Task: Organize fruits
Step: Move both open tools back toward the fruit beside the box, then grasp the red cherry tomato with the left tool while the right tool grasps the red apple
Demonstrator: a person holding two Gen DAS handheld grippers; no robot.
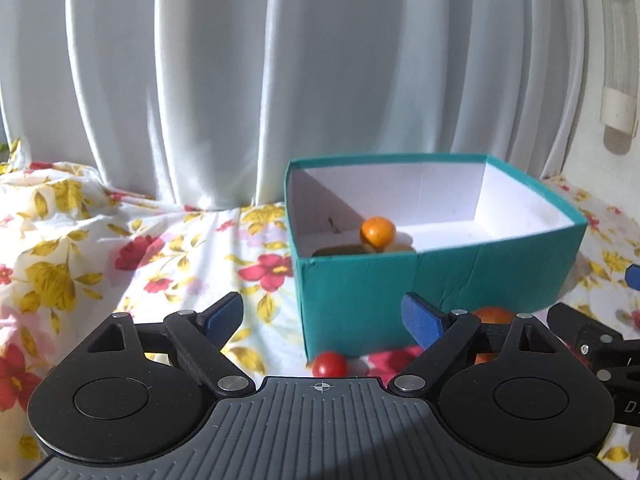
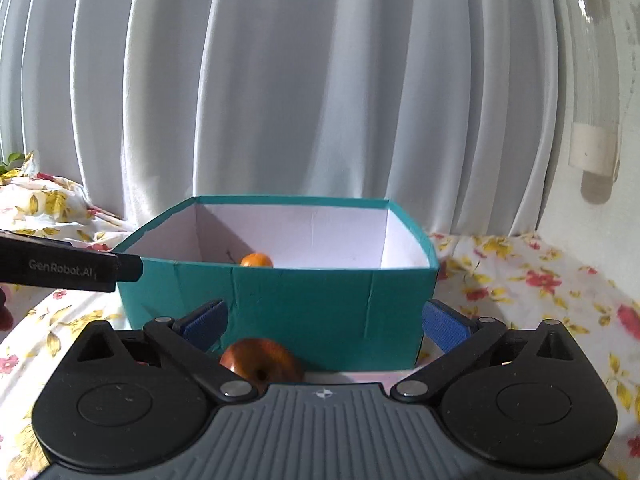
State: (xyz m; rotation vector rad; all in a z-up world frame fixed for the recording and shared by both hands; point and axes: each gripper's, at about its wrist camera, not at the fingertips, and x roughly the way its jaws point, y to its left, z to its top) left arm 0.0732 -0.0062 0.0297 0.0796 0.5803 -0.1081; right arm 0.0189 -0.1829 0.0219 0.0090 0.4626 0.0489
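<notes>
Daylight enters through the curtain (image 1: 240, 80) ahead of both tools, backlighting the scene. The box (image 1: 460, 280) front face lies in shadow. Fisheye distortion bends edges; corners darken.

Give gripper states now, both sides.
Left gripper: open, holding nothing.
Right gripper: open, holding nothing.

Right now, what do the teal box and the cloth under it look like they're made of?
The teal box looks like matte cardboard: folded seams, creases, plain white inner walls. The cloth seems a thin printed fabric, probably cotton or polyester: it wrinkles softly and carries a flat flower print.
</notes>
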